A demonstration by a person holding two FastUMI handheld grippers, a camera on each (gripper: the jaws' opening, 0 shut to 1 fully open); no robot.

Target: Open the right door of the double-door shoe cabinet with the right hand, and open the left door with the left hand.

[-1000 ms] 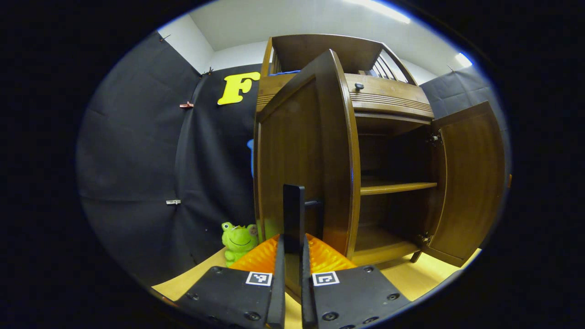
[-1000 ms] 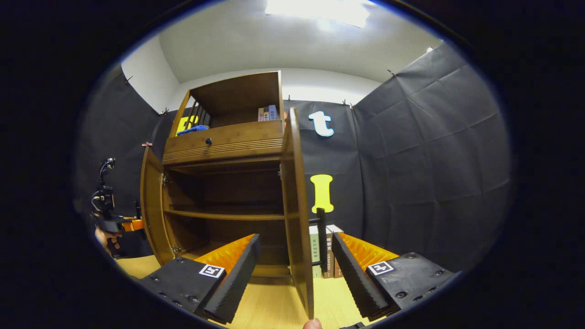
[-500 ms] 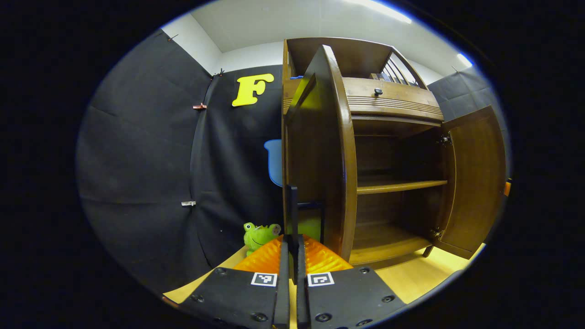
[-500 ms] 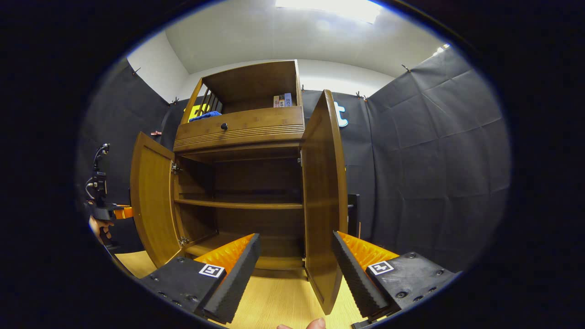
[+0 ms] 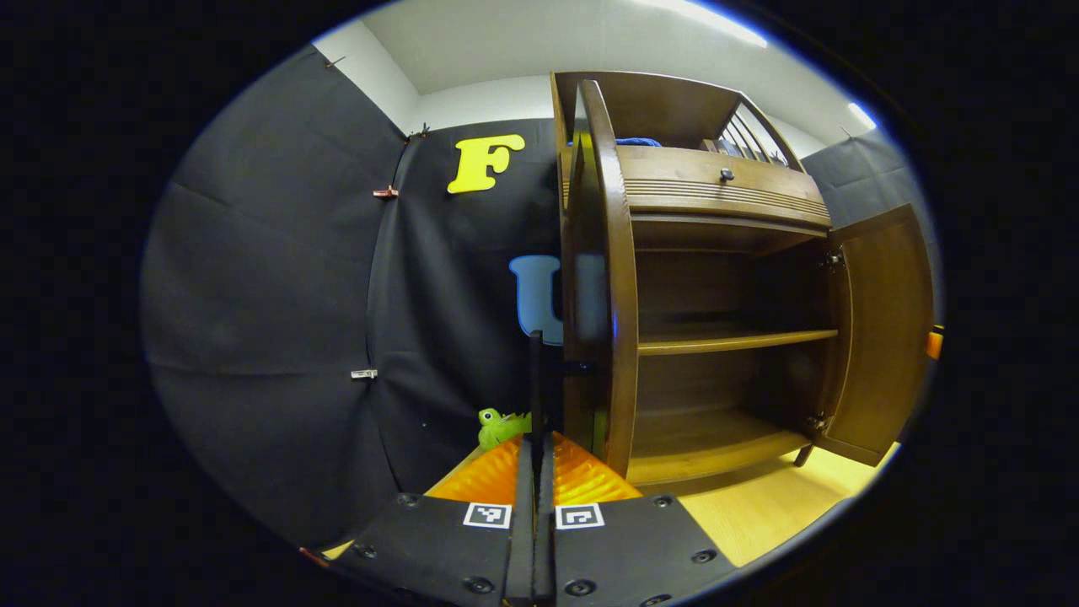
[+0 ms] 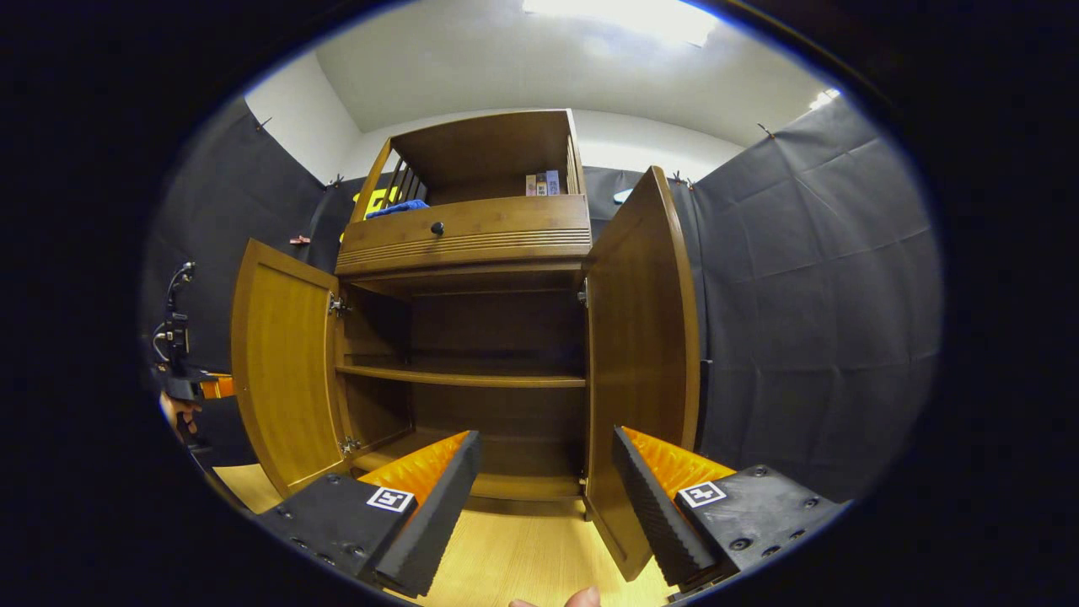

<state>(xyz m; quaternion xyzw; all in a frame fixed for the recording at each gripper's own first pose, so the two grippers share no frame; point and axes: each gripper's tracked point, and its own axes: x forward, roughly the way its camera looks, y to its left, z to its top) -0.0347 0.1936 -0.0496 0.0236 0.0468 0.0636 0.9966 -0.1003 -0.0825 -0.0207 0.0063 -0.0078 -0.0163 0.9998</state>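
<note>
Left gripper view — handle (image 5: 536, 379) between closed jaws.

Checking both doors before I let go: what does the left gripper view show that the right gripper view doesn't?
Left gripper view: the left gripper shut on the handle, and a green frog toy beside the cabinet. Right gripper view: the right gripper open, and books on top. Both: left door and right door open, shelf, drawer knob.
</note>
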